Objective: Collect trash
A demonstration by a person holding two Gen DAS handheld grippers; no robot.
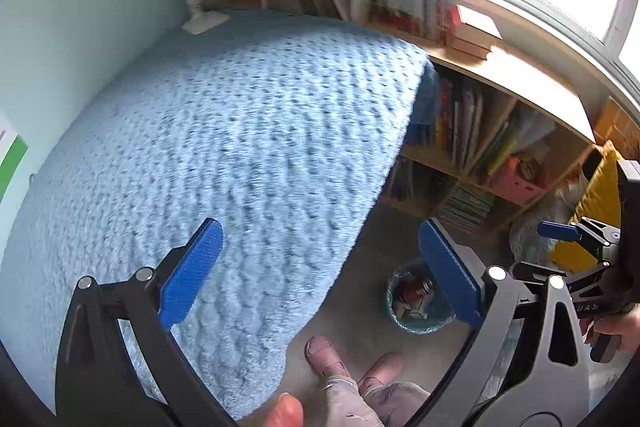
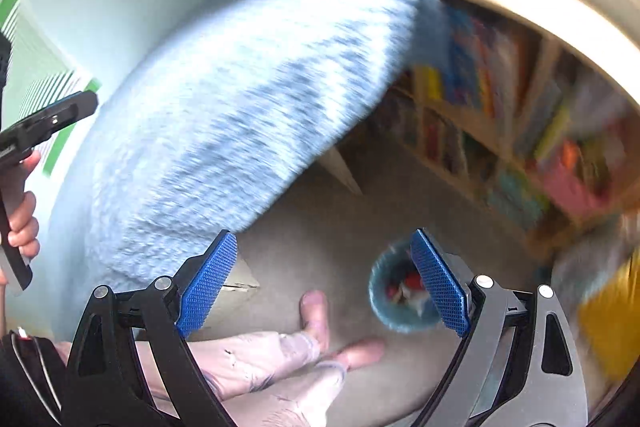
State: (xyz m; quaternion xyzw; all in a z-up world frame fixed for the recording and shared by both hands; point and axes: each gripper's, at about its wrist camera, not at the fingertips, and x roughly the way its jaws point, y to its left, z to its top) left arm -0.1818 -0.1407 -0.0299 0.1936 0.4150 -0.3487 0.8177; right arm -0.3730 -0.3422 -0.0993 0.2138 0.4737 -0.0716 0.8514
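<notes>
Left gripper [image 1: 320,271] held wide open, nothing gripped, blue pads over edge of light blue knitted bed cover [image 1: 224,147]. Right gripper [image 2: 324,279] likewise spread open and empty; view motion-blurred. Small round teal-rimmed trash basket [image 1: 416,301] seen on beige floor [image 1: 360,307] beside bed, partly hidden behind right finger of each gripper; crumpled red and white trash [image 2: 404,287] seen inside. Bare feet [image 2: 316,311] seen below, near basket. Wooden bookshelf with colourful books [image 1: 472,131] located behind basket.
</notes>
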